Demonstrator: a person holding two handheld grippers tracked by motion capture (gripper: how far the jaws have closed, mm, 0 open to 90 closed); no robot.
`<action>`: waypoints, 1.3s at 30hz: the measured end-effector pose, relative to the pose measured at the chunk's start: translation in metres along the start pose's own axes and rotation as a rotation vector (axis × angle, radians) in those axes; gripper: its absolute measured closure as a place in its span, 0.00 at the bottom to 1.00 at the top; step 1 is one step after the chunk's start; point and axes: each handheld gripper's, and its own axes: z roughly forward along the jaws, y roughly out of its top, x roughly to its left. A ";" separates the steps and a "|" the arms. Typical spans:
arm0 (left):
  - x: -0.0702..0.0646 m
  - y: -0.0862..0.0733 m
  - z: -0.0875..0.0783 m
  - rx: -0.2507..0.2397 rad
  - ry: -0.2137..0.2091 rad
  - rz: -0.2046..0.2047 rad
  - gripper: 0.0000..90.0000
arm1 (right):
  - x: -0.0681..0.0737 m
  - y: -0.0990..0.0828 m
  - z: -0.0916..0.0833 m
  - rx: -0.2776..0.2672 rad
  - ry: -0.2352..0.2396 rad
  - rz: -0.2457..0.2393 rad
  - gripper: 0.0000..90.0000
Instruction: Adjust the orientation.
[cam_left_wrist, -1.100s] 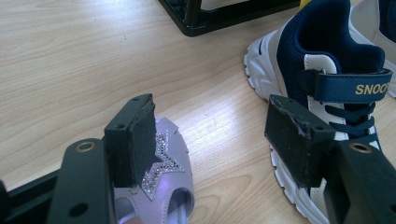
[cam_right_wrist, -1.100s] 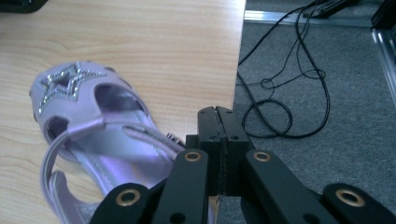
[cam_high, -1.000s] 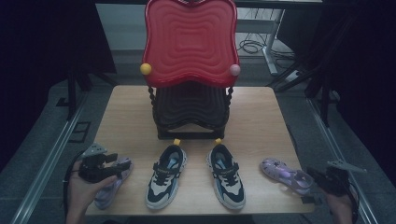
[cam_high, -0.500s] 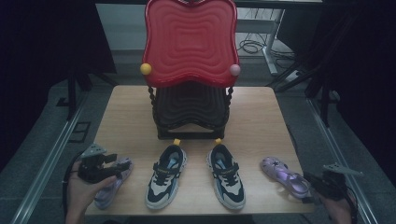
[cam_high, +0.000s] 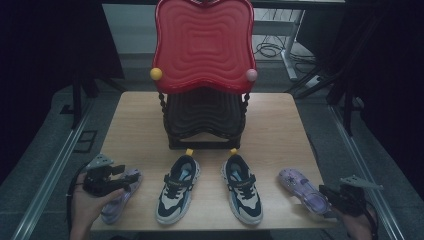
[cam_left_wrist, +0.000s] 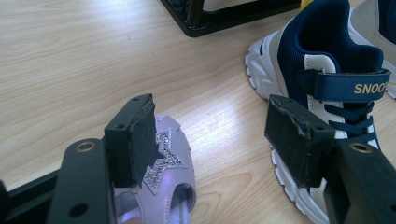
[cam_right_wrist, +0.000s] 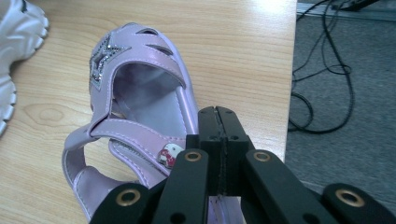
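The two purple sandals are the items in hand. The left sandal (cam_high: 119, 196) lies at the front left corner of the bench (cam_high: 280, 130), toe pointing away from the person; the right sandal (cam_high: 304, 189) lies near the front right edge, angled with its toe toward the middle. Between them stand two navy-and-white sneakers, the left sneaker (cam_high: 178, 189) and the right sneaker (cam_high: 242, 188), side by side, toes toward the person. Behind these sits a black rack (cam_high: 204, 120) carrying a red wavy-backed chair panel (cam_high: 202, 45).

Left gripper (cam_left_wrist: 210, 135): jaws released and wide. One jaw overlaps the star-trimmed toe strap of the left sandal; the other stands on the sneaker side, pressing on nothing.

Right gripper (cam_right_wrist: 219, 123): jaws clenched together, pad against pad, with nothing between them. They hover over the outer side of the right sandal near its buckle strap; whether they touch it cannot be told.

Handling assessment: the sandals appear light, with soft, glossy straps that are likely to flex and slip under a pinch. The stiffer sole edge or the heel counter should offer the surer hold; a pinch on the toe strap risks the shoe swinging. The right jaws must open before any grasp.
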 end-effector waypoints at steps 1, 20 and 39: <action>0.000 0.000 0.000 -0.001 -0.001 -0.002 0.38 | 0.000 0.000 0.000 0.001 -0.002 -0.002 1.00; 0.002 -0.001 -0.003 -0.005 0.005 -0.006 0.38 | -0.018 -0.017 0.006 0.031 0.003 0.037 1.00; -0.001 -0.002 0.000 -0.001 0.012 -0.003 0.38 | -0.005 0.005 -0.016 -0.100 0.014 -0.007 0.98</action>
